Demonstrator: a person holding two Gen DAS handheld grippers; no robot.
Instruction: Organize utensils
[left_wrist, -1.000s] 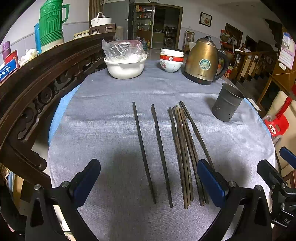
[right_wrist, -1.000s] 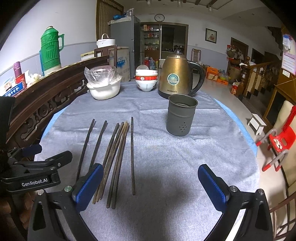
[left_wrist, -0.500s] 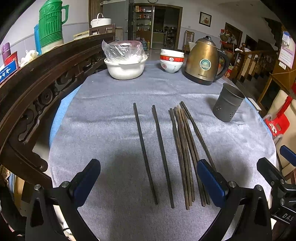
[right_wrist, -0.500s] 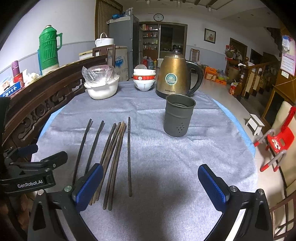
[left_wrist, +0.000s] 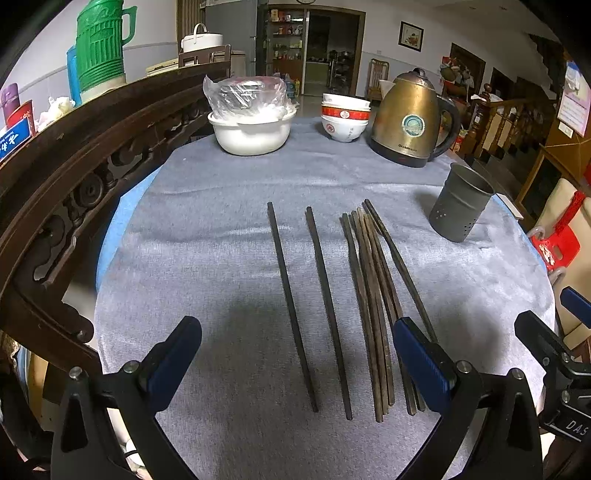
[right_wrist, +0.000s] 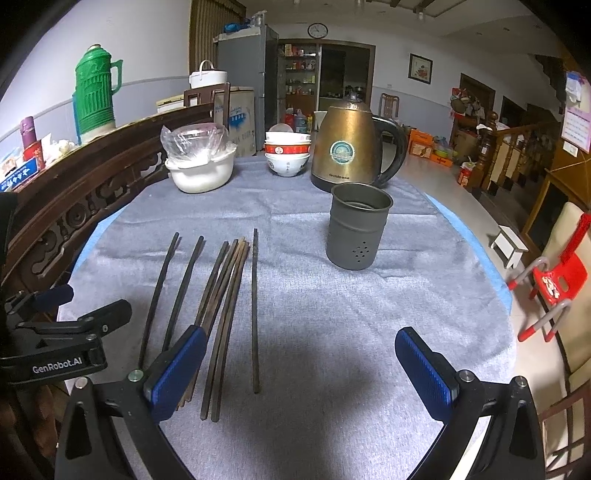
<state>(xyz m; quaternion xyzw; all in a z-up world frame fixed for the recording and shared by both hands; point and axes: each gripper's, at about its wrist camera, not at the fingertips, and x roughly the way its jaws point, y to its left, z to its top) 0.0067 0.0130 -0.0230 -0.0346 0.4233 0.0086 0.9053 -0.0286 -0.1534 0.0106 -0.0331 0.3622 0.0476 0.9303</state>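
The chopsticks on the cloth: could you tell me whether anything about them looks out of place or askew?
Yes. The chopsticks lie loose on the grey cloth instead of standing in the metal holder, which looks empty. Two dark ones lie apart from the bunch, and another angles off beside it. Nothing looks damaged or spilled.

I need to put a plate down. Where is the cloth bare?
Bare: left of the two separate chopsticks, and the near-right cloth between the chopstick bundle and the table edge, below the metal holder. Crowded: the far edge with kettle and bowls.
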